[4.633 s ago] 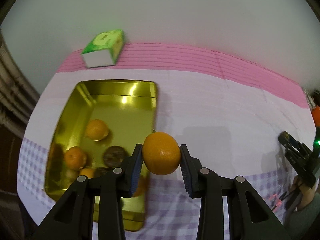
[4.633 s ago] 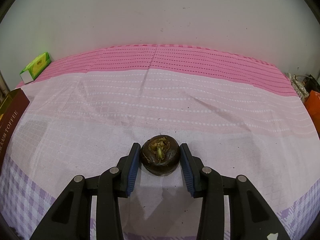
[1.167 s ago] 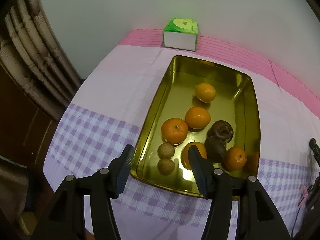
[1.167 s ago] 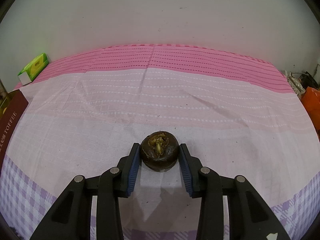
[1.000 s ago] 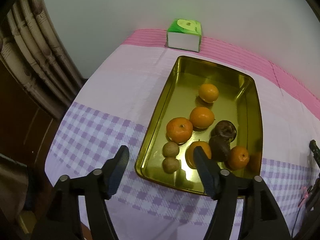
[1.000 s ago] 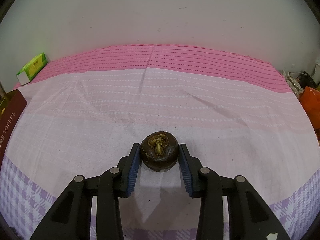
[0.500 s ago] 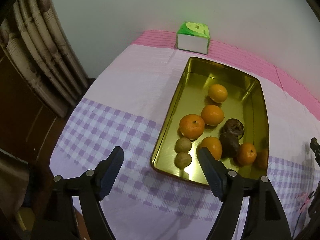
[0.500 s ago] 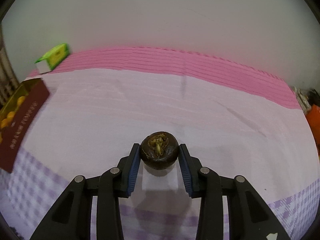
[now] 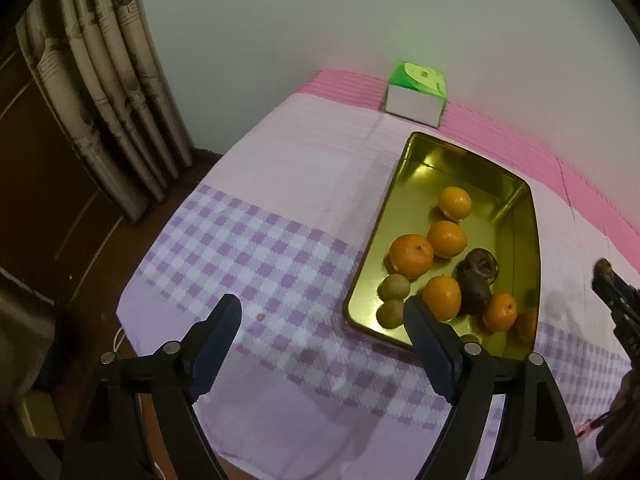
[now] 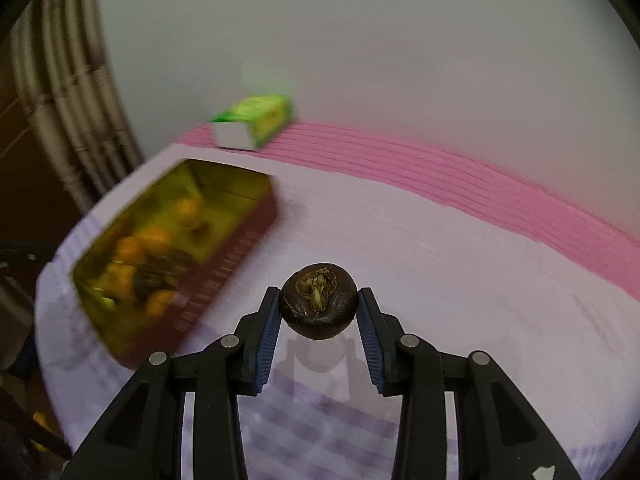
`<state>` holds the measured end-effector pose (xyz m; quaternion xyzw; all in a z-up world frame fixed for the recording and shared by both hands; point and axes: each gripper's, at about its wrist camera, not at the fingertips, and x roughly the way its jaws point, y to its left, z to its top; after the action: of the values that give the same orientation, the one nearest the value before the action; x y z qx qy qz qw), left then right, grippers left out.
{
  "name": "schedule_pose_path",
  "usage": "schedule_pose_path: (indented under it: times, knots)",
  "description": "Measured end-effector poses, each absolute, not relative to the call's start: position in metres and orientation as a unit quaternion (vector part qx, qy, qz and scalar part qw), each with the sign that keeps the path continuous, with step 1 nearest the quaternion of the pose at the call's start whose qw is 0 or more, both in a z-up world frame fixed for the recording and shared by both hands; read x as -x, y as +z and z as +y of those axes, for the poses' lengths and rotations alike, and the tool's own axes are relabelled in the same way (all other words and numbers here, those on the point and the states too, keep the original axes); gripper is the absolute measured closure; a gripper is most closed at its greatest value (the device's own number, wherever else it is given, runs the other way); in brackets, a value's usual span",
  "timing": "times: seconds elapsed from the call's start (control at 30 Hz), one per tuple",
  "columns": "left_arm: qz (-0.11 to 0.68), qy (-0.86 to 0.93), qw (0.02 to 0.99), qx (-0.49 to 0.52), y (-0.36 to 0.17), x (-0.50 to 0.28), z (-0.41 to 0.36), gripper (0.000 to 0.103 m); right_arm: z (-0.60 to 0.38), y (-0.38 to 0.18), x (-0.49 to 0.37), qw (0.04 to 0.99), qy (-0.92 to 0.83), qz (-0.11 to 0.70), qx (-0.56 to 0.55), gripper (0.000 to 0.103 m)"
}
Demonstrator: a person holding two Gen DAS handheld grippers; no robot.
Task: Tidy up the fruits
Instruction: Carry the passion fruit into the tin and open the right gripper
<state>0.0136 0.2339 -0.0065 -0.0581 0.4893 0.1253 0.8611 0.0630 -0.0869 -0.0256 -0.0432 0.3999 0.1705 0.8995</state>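
- At about 9 o'clock in the left wrist view, curtains hang beside the surface, which is covered by a pink and purple-checked cloth.
- The left tongs are spread wide and hold nothing, hanging above the checked cloth just off the tin's near corner.
- At 2 o'clock from them sits the gold tin, holding several oranges, two small brownish-green fruits and two dark fruits, all bunched toward its near end.
- A green tissue box stands at 12 o'clock beyond the tin, by the wall.
- In the right wrist view the tin lies at 9 o'clock, blurred, well apart from the load.
- The right tongs are closed on a dark round fruit, stem end facing the camera, raised above the surface.
- Risks, as I judge them: the fruit is round and pinched only at its sides, so a quick swing could roll it out of the pads.
- Released over the crowded near end, it could bump the piled fruit; coming in low, the tongs could clip the tin's wall.
- The left tongs near that corner could obstruct the approach.
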Motion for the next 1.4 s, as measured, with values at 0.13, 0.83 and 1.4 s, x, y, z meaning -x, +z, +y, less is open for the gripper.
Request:
schedule_pose_path:
  times: [0.13, 0.83, 1.4]
  knots:
    - [0.487, 0.129, 0.862, 0.060, -0.004, -0.006, 0.238, 0.020, -0.039, -0.021, -0.063, 0.892, 0.214, 0.393, 0.058, 0.068]
    - [0.492, 0.111, 0.861, 0.059, -0.009, 0.012, 0.238, 0.020, 0.055, -0.058, -0.074, 0.865, 0.251, 0.421, 0.109, 0.068]
    - [0.498, 0.107, 0.860, 0.037, -0.015, 0.010, 0.231, 0.020, 0.064, -0.071, -0.083, 0.863, 0.236, 0.432, 0.117, 0.067]
